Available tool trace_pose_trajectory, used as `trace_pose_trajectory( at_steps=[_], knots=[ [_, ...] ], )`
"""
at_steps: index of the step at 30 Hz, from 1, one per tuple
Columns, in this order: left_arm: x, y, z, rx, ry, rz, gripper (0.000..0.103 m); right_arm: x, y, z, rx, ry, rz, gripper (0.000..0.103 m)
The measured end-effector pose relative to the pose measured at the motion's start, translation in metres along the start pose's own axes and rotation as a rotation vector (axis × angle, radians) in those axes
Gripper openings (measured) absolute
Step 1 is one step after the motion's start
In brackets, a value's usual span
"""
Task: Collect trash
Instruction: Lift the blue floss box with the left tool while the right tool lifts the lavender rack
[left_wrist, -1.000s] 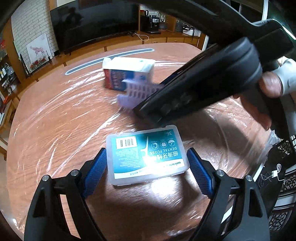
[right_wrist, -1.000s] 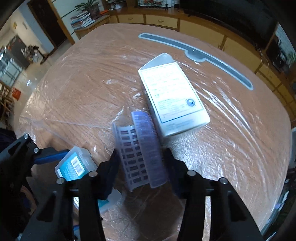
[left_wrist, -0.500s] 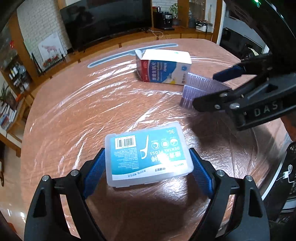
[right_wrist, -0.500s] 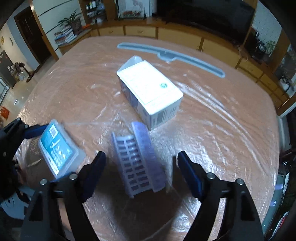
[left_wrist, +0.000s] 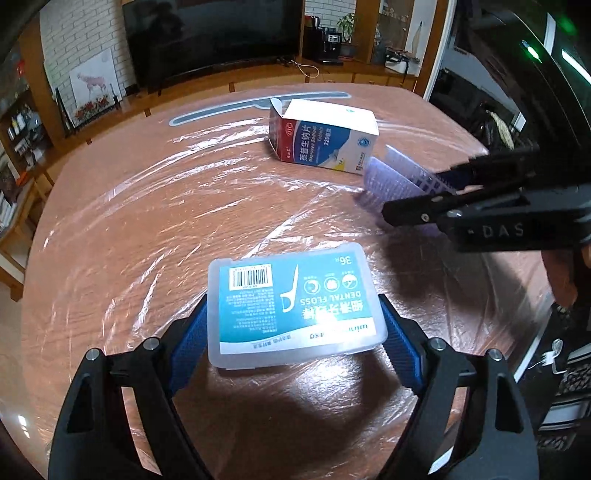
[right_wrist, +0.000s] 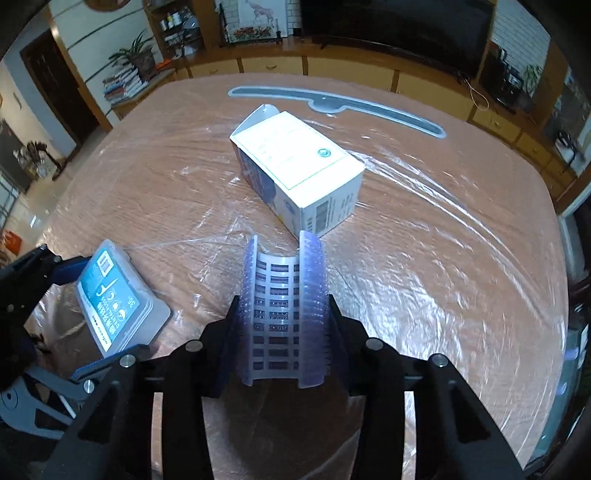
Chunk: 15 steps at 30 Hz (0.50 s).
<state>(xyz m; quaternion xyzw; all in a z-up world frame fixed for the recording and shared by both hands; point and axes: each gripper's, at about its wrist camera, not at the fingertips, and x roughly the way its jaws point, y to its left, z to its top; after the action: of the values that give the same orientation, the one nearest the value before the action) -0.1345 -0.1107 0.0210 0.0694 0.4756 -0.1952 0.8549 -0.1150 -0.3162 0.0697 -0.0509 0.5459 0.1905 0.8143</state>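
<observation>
The right tongs (right_wrist: 282, 325) are pressed in on a pale purple ribbed plastic tray (right_wrist: 284, 310), their pads squeezing its two long side walls so that the slotted floor between them bows upward; the tray lies low over the film-covered bench (right_wrist: 443, 295), just in front of an open white medicine carton (right_wrist: 295, 170) that lies on its side. It looks like thin moulded packaging: very light, springy and easily crushed, so a light pinch across the side walls near the middle of its length seems the safest hold, and too hard a squeeze could fold it or let it spring out. The left tongs (left_wrist: 291, 332) stand wide, one blue pad at each short end of a flat translucent dental floss box (left_wrist: 291, 306), which rests label up on the bench; whether the pads press on it or merely flank it I cannot tell. This box looks stiff, smooth-sided and light, probably slippery under the pads, so gripping square across those two ends, low on the walls and not on the lid edge, should keep it from twisting. The carton, being hollow card, will dent if pinched on its broad faces.
</observation>
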Motion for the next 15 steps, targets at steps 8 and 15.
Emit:
trace_pose_trajectory(
  at_steps=[8, 15],
  knots=[
    [0.0, 0.01, 0.004, -0.014, -0.01, -0.004, 0.085, -0.013, -0.006, -0.015, 0.125, -0.034, 0.053, 0.042],
    [-0.001, 0.01, 0.004, -0.006, -0.016, 0.013, 0.085, -0.013, -0.006, -0.027, 0.154, -0.033, 0.025, 0.042]
  ],
)
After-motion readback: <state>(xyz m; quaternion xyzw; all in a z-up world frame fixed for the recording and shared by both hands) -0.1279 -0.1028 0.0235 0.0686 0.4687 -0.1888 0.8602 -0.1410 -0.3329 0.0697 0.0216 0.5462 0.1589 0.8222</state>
